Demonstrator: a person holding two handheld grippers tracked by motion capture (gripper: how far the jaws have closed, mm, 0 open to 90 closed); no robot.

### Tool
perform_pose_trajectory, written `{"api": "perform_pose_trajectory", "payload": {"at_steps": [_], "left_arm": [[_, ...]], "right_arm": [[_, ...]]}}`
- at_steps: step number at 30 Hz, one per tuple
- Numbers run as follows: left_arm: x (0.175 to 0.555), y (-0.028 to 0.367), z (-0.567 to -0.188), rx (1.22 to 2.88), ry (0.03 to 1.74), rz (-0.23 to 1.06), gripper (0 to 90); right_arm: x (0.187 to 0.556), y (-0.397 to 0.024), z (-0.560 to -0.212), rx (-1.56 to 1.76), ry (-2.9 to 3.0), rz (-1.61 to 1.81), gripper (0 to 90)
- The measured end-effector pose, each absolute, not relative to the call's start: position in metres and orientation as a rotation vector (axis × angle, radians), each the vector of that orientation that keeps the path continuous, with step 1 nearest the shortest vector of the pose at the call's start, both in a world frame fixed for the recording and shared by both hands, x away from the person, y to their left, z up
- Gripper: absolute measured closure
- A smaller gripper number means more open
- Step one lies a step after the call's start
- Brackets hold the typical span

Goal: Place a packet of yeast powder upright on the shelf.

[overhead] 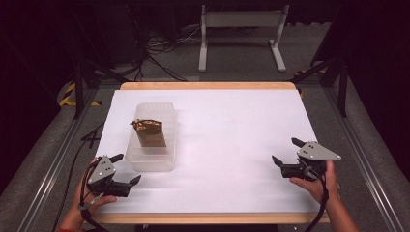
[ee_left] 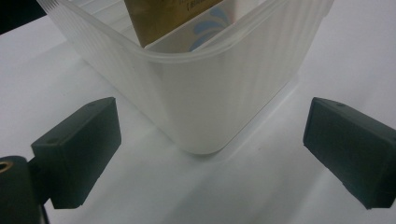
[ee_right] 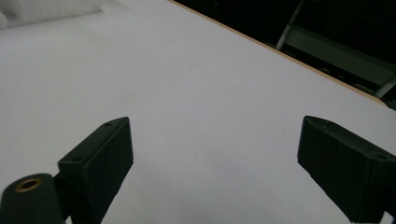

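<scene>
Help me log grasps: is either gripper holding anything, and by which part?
Nothing is held. The left gripper stands open before the plastic tub; the right gripper is open over the bare table.

Dark room, walls lost in black. Worktop point(overhead: 232, 145) white, light wooden edge showing at far and near sides. Grey carpet floor point(overhead: 241, 65) around it. White frame stand point(overhead: 241, 29) with two feet beyond far edge. Black cables point(overhead: 159, 53) tangled on floor at upper left. Yellow-black hazard tape point(overhead: 70, 96) on floor at left. Metal rails point(overhead: 43, 169) run along both sides. Black struts point(overhead: 338, 72) at right. Light falls brightest on worktop.
</scene>
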State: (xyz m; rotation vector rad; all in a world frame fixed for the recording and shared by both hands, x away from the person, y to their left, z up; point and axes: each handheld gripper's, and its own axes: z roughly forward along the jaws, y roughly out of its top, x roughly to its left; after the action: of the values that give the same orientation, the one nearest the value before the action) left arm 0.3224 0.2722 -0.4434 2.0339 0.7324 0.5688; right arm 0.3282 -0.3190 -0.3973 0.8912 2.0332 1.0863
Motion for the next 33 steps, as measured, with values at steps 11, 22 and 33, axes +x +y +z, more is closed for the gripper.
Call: {"api": "perform_pose_trajectory", "payload": {"at_steps": [11, 22, 33], "left_arm": [[0.323, 0.274, -0.442, 2.021, 0.742, 0.572, 5.2], [0.323, 0.275, -0.442, 2.013, 0.752, 0.573, 5.1], [0.324, 0.279, -0.443, 2.004, 0.764, 0.575, 5.1]], "right_arm": [[0.314, -0.341, -0.41, 0.946, 2.008, 1.077, 10.7], [0.301, -0.365, -0.422, 1.002, 1.974, 1.044, 10.3], [0.286, -0.386, -0.431, 1.058, 1.909, 1.079, 10.0]]}}
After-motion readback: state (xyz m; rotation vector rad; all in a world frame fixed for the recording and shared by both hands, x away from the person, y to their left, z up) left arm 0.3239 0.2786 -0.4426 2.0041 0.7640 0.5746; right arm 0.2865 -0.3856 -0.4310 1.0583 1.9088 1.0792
